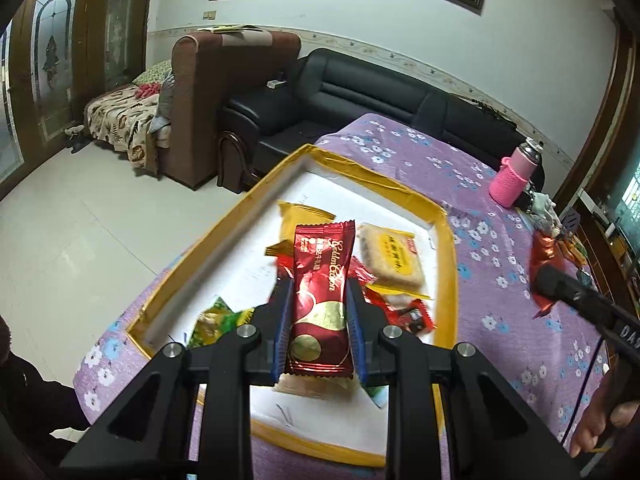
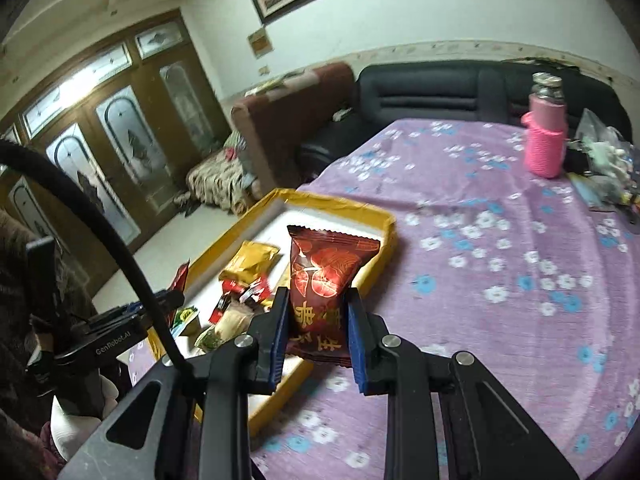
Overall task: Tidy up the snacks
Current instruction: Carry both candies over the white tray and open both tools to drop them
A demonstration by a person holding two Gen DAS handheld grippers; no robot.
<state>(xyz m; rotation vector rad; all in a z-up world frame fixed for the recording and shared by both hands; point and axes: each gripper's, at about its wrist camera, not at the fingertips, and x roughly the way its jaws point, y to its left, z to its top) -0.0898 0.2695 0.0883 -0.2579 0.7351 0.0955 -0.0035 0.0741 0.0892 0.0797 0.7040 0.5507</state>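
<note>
Crowding yellow tray point(image 1: 447, 264): assorted snacks point(image 1: 390, 258); pink bottle point(image 1: 516, 176) beyond.

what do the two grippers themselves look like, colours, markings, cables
Both the left gripper and right gripper have matte black angular linkages with silver round pivot pins and ribbed blue finger pads. The left body reads GenRobot.AI in white. A thick black cable arcs over it; a thin dark cord hangs beneath the right.
</note>
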